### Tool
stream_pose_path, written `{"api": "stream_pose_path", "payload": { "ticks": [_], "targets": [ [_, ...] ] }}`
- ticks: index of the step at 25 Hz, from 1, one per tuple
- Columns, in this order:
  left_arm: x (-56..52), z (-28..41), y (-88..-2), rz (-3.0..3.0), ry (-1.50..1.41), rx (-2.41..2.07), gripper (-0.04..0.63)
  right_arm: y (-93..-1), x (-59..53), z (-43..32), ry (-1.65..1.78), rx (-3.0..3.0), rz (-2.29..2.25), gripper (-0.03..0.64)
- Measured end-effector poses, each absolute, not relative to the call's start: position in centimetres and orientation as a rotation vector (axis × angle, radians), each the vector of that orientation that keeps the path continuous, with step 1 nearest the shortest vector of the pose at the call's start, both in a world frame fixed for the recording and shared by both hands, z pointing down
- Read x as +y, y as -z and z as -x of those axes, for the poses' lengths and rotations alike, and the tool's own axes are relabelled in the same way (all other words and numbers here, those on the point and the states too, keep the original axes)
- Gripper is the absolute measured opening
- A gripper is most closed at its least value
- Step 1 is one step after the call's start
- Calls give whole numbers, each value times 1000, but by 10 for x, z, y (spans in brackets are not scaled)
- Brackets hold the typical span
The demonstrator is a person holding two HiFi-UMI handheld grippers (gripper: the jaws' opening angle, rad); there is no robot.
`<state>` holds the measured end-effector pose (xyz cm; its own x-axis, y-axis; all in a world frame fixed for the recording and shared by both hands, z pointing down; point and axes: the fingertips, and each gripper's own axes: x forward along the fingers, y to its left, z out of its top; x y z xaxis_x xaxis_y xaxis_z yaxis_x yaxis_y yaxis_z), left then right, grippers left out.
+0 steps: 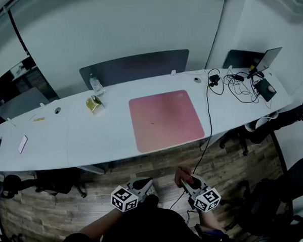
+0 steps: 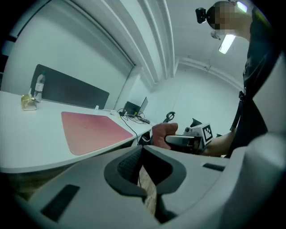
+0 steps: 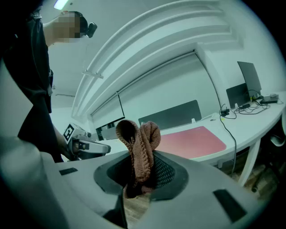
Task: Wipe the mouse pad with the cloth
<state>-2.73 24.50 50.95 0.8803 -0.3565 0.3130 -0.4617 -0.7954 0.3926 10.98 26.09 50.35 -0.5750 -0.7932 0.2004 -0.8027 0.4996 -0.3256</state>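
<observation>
The right claw [image 3: 140, 172] is clamped on the cloth [image 3: 139, 147], a brownish-red knitted piece bunched into a loop that sticks up from between the jaws. The left claw [image 2: 145, 167] holds nothing; its jaws are drawn together, with only a thin slit between them through which the wooden floor [image 1: 144, 166] shows. In the head view both claws are low, over the floor and short of the table's near edge, close beside each other, pointing towards the table [image 1: 102, 138]. The mouse pad [image 1: 166, 119], a pink square, lies flat in the middle of the long white table, well apart from both claws, and nothing rests on it. To its left, near the back edge, stands a small clear bottle [image 1: 95, 84]; whether there is anything in it cannot be told. Just in front of the bottle sits a crumpled gold packet [image 1: 95, 103]. Farther left a phone [image 1: 22, 144] lies flat on the table. At the right end is a tangle of black cables [image 1: 238, 85] beside an open laptop [image 1: 266, 60], and one cable runs down off the front edge, close to the pad's right side.
</observation>
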Motion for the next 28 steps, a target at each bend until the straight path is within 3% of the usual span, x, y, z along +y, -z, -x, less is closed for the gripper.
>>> {"api": "stream_pose_path", "payload": {
  "ticks": [28],
  "targets": [
    [297,74,-506,-2554,-257,-808,8,-522,290,-92,-623,-2728,-1345,115]
  ]
}}
